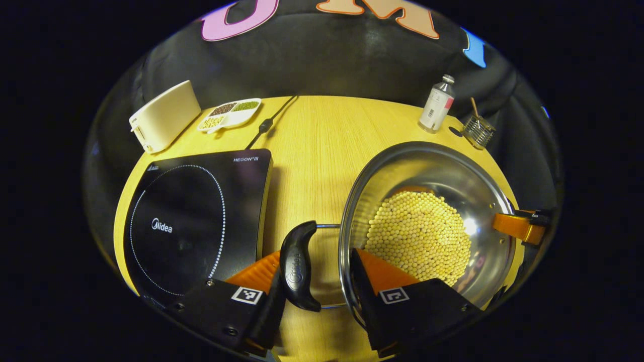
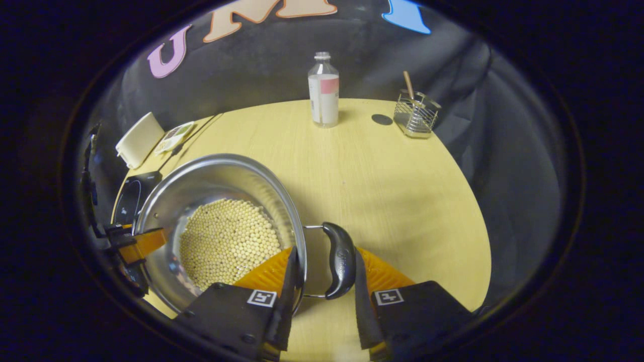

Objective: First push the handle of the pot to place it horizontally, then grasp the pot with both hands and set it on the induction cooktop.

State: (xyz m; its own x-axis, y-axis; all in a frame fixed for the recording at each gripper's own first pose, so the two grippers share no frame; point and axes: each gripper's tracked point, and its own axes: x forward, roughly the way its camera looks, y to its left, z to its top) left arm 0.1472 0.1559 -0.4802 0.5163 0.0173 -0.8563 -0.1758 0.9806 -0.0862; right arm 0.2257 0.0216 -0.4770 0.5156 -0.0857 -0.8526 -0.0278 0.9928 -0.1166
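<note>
Round stainless-steel pot (image 1: 443,166) of yellow beans (image 1: 422,236) stood on the yellow wooden table (image 1: 312,151), just right of the black induction cooktop (image 1: 196,216). Left gripper (image 1: 322,281) spread, straddling the pot's black left handle (image 1: 298,266) and rim. Right gripper (image 2: 324,281) likewise spread around the black right handle (image 2: 340,259)

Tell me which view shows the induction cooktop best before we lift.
The left gripper view: the induction cooktop lies nearly whole left of the pot, its ring marking visible. In the right gripper view only a sliver of it peeks out behind the pot's rim.
</note>
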